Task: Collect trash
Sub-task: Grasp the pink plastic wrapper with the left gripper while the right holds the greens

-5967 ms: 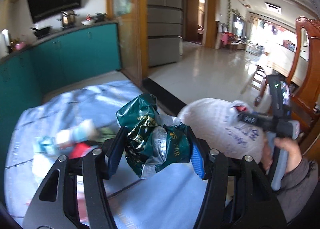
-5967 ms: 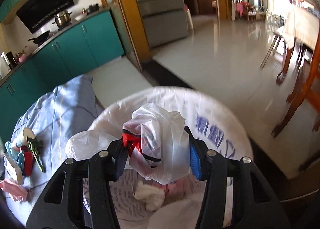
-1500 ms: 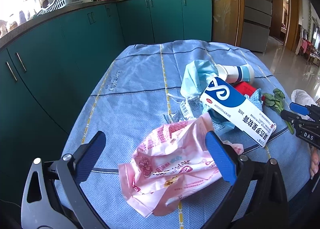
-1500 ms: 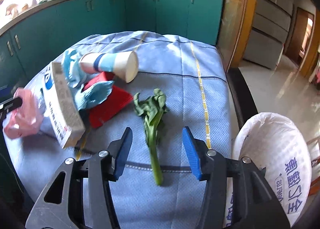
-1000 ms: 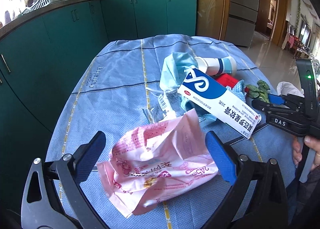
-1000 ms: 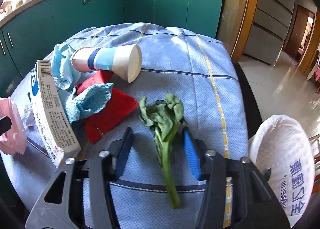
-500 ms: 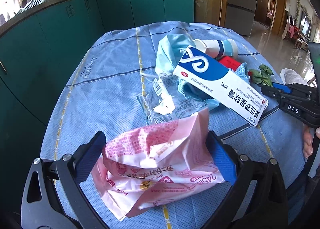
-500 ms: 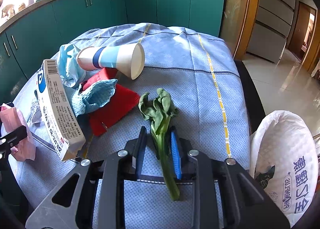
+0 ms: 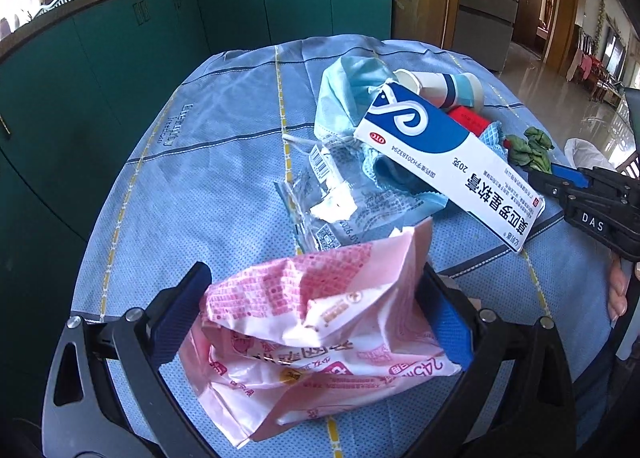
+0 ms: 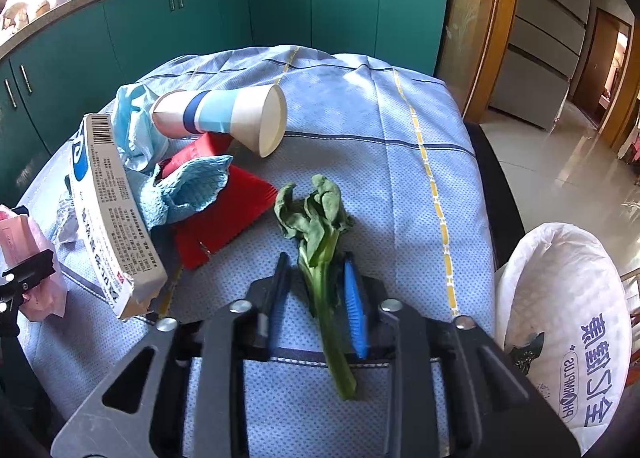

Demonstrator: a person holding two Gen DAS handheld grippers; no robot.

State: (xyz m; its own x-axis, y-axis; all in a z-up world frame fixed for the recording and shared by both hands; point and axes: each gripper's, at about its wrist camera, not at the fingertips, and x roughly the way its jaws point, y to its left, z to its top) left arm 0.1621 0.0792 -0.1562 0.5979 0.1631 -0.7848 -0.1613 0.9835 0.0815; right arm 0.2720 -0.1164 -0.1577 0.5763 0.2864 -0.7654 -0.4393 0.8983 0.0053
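Observation:
A crumpled pink wrapper [image 9: 312, 322] stands between the wide jaws of my left gripper [image 9: 312, 290]. Its edges touch both blue pads, but the jaws are as wide as before. A limp green vegetable [image 10: 316, 218] lies on the blue tablecloth [image 10: 360, 118]. Its stalk runs between the pads of my right gripper [image 10: 316, 286], nearer the blue right pad, with a gap on the left. Those jaws are opening. The right gripper [image 9: 580, 194] also shows in the left wrist view, beside the leaf [image 9: 532, 146].
A white and blue carton [image 9: 440, 154] leans on a heap: a blue face mask [image 9: 352, 86], a paper cup [image 10: 224, 114], a red packet [image 10: 228, 210], a blue cloth [image 10: 188, 190], a clear wrapper [image 9: 332, 198]. A white bag-lined bin [image 10: 560, 298] stands right of the table. Teal cabinets [image 9: 120, 58] stand behind.
My left gripper has closed in over the pink wrapper, which has crumpled upright between its jaws. My right jaws narrowed around the stalk, then widened slightly.

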